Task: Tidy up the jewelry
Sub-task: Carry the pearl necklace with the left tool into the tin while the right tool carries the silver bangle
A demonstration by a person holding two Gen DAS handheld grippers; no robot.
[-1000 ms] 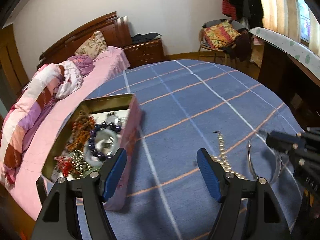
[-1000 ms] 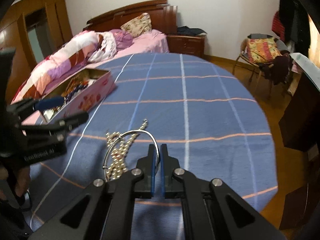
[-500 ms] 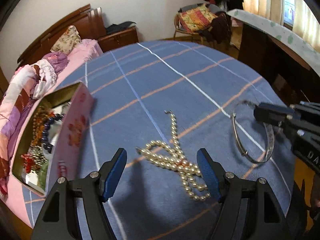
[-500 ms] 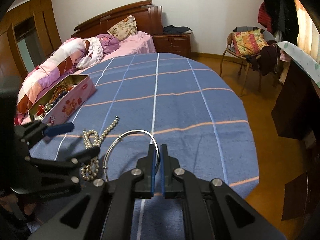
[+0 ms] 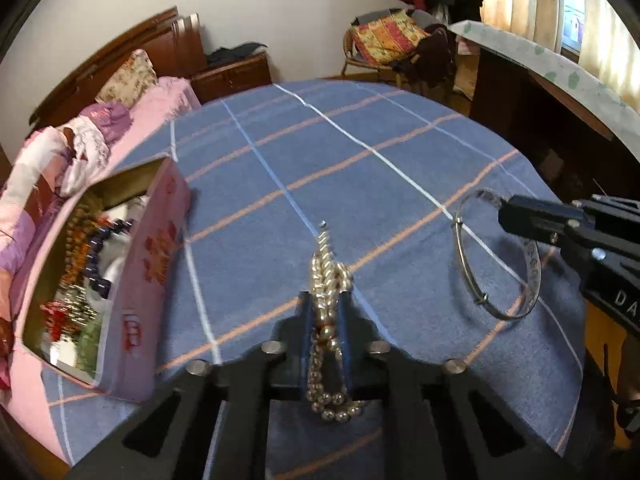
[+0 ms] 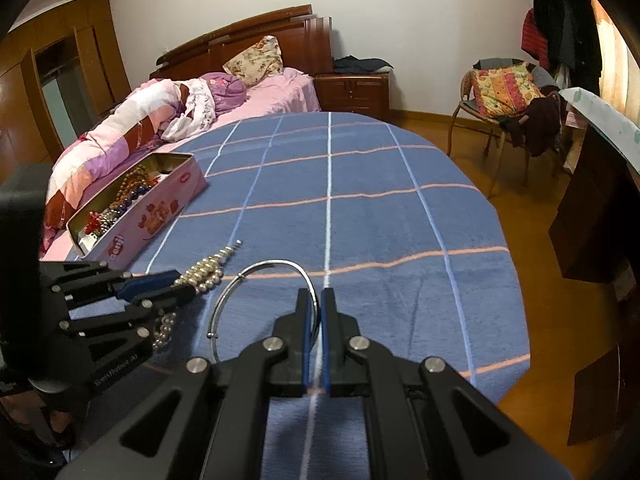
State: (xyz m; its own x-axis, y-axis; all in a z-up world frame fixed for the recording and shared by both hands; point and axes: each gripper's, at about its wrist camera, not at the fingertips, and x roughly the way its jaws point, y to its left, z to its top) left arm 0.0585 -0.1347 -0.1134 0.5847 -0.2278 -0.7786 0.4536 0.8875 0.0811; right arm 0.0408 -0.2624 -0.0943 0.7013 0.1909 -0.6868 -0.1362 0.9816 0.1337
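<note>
The step in hand is the pick-up of the loose pieces for the open pink rectangular tin [image 6: 160,208], which sits at the left edge of the blue checked bedcover [image 6: 360,208] with beads already inside; the left gripper [image 5: 326,322] is closing its jaws, and the bunched string of pale pearl beads [image 5: 327,276] lies between its blue pads [image 5: 345,320], loops hanging below and the clasp end trailing on the cover toward the tin; the right gripper [image 6: 316,320] has its jaws pinched tight on the rim of the thin silver wire bangle [image 6: 260,292], which rests on the cover just beside the pearls near the front edge; both tools tilt steeply down at the cover, side by side, the left one nearer the tin; next, I judge, the pearls need a clean lift with no loop slipping free, then a carry over the tin's open top before release
</note>
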